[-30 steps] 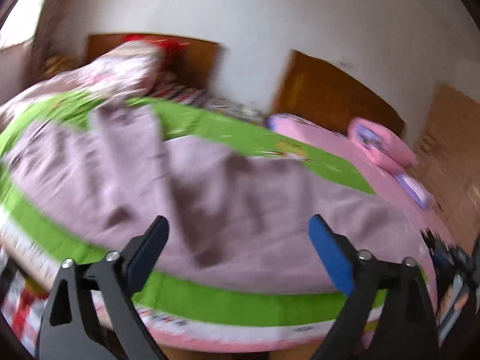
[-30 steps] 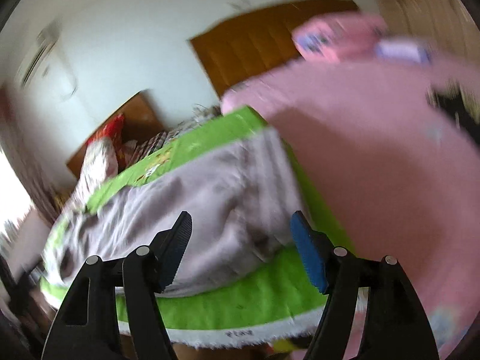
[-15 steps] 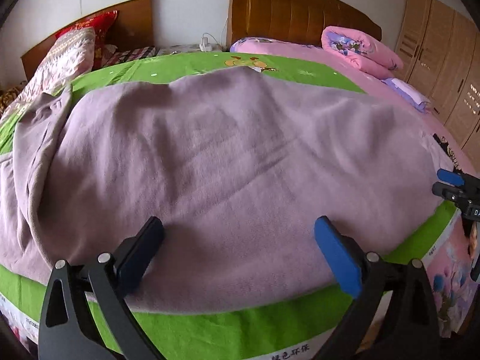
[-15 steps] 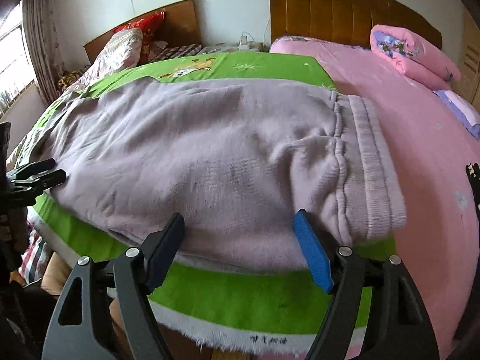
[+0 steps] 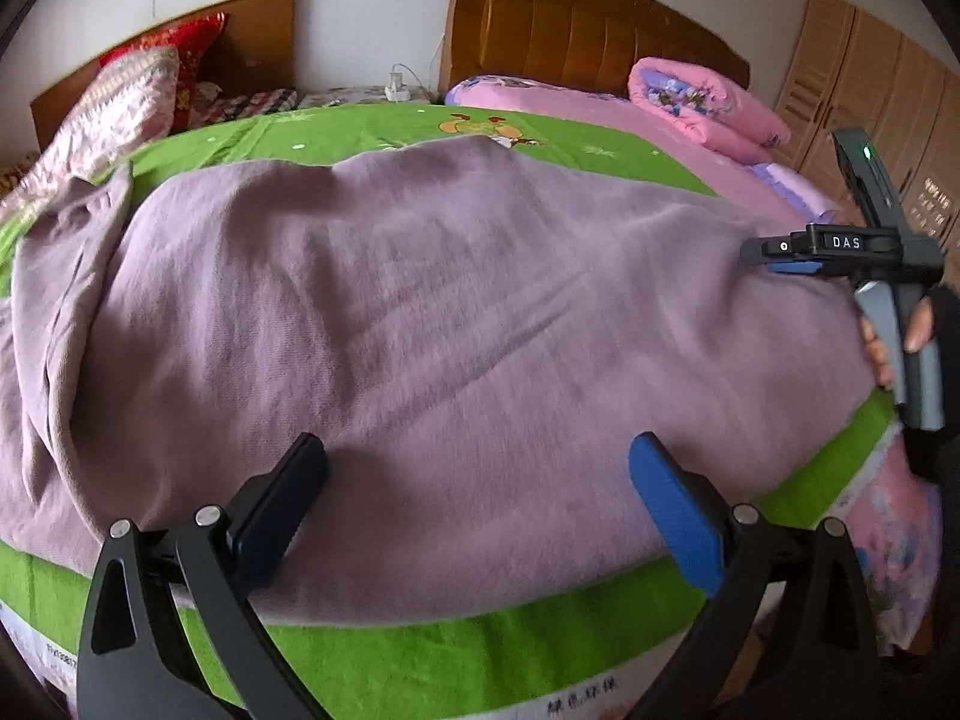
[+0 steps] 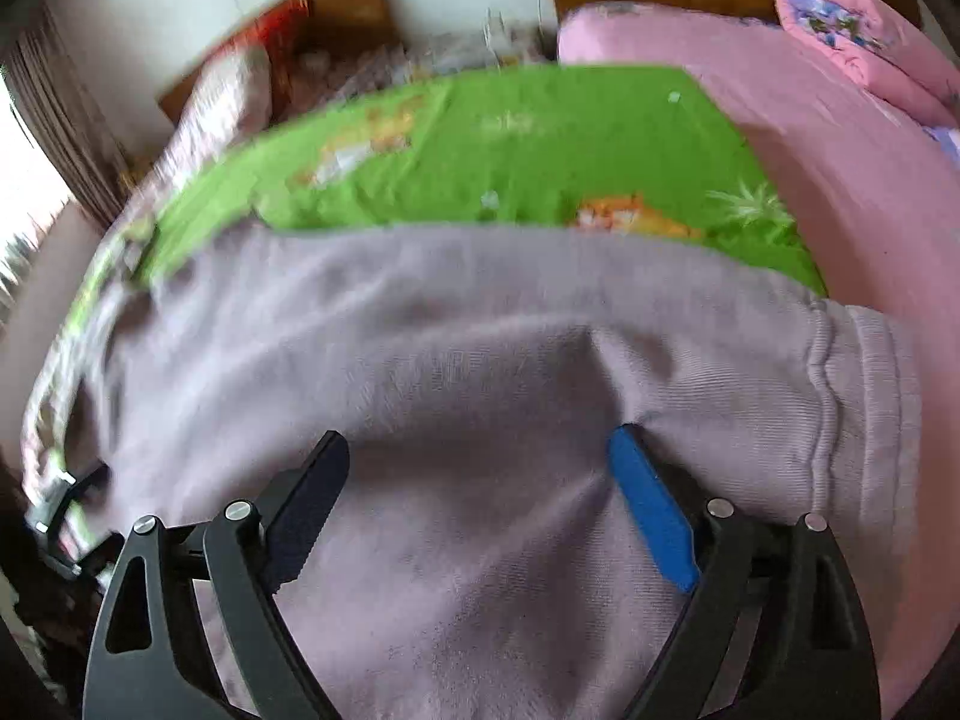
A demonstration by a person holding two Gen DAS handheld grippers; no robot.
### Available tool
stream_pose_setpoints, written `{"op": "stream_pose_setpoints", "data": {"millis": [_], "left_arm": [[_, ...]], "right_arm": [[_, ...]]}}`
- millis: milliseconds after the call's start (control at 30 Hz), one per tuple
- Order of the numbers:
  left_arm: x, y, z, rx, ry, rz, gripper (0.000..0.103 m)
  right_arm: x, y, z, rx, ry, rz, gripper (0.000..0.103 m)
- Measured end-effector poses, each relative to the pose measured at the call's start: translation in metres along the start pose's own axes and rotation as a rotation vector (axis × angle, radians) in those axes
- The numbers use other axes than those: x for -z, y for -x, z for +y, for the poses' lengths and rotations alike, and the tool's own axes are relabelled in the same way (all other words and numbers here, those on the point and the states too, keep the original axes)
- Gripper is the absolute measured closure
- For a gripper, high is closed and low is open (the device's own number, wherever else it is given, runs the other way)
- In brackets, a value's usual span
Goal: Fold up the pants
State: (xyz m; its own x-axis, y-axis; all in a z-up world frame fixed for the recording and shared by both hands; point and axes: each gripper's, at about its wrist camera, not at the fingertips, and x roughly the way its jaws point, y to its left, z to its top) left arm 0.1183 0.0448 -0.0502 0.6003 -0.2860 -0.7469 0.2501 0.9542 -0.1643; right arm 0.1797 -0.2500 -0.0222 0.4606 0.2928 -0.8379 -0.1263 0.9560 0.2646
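Mauve fleece pants (image 5: 456, 312) lie spread across a green sheet (image 5: 420, 666), legs trailing off to the left. Their ribbed waistband (image 6: 858, 408) is at the right end. My left gripper (image 5: 477, 462) hovers open over the pants' near edge, nothing between its pads. My right gripper (image 6: 477, 450) is low over the seat of the pants (image 6: 480, 360), just left of the waistband. Its jaws are opening and fabric lies under and between them; the blue pad (image 6: 651, 510) touches a crease. In the left wrist view the right gripper (image 5: 774, 261) shows at the right, held by a hand (image 5: 882, 354).
A pink-sheeted bed (image 6: 840, 168) adjoins on the right, with a folded pink quilt (image 5: 708, 102) at its head. Wooden headboards (image 5: 576, 30) and pillows (image 5: 120, 108) line the back wall. A wardrobe (image 5: 900, 120) stands far right. The left gripper (image 6: 60, 504) shows at the far left of the right wrist view.
Both cameras have tipped down from the room onto the pants. The right gripper has moved from the bed's edge in over the fabric and its jaws stand wider. The left gripper has sunk closer.
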Motion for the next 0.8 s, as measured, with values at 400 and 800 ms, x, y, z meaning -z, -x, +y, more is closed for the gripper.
{"op": "stream_pose_setpoints", "data": {"millis": [400,800], "left_arm": [[-0.011,0.101,0.201,-0.084,0.458,-0.239,0.002],[-0.005,0.123,0.368,-0.360,0.728,-0.112,0.004]], "right_arm": [[0.017,0.066,0.148,-0.121,0.274,-0.262,0.016],[-0.043,-0.049,0.313,-0.465,0.391,-0.053,0.016]]}}
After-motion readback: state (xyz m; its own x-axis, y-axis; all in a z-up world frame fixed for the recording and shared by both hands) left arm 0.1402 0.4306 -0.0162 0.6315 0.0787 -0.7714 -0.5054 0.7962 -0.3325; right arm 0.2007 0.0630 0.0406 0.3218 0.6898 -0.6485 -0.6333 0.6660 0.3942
